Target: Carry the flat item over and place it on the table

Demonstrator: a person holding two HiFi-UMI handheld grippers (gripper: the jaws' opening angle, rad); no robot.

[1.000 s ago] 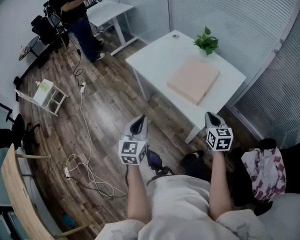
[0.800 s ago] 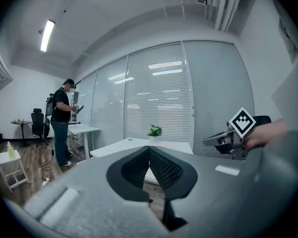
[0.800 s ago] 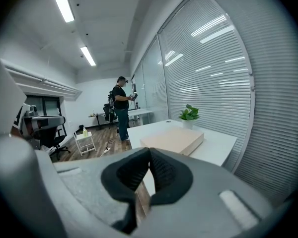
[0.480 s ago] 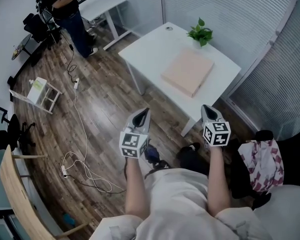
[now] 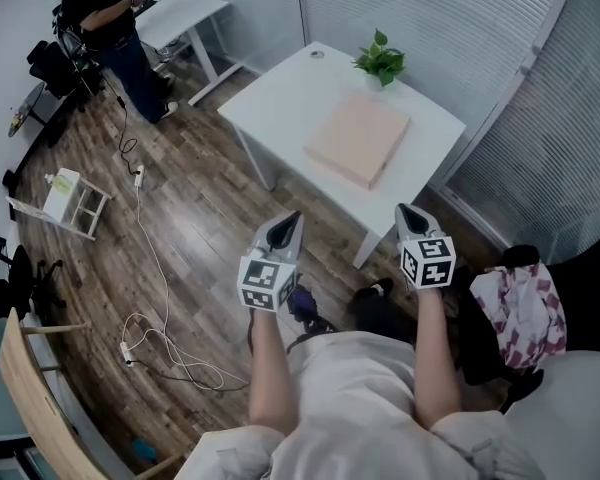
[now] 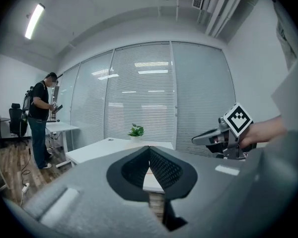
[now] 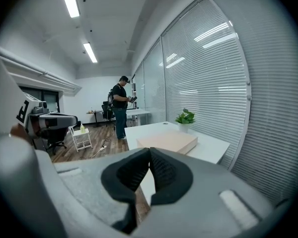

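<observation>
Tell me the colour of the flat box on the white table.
Pale peach-pink. The flat square box shows best in the head view.

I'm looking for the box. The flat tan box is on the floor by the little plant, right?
Not the floor: the flat tan box lies on the white table by the little plant, as the head view shows.

Two tables are being counted, a near table (image 5: 280,98) and a far table (image 5: 175,13), with one flat item (image 5: 358,140) and one potted plant (image 5: 380,60). Two grippers, left gripper (image 5: 288,220) and right gripper (image 5: 404,212), are being listed also.
</observation>
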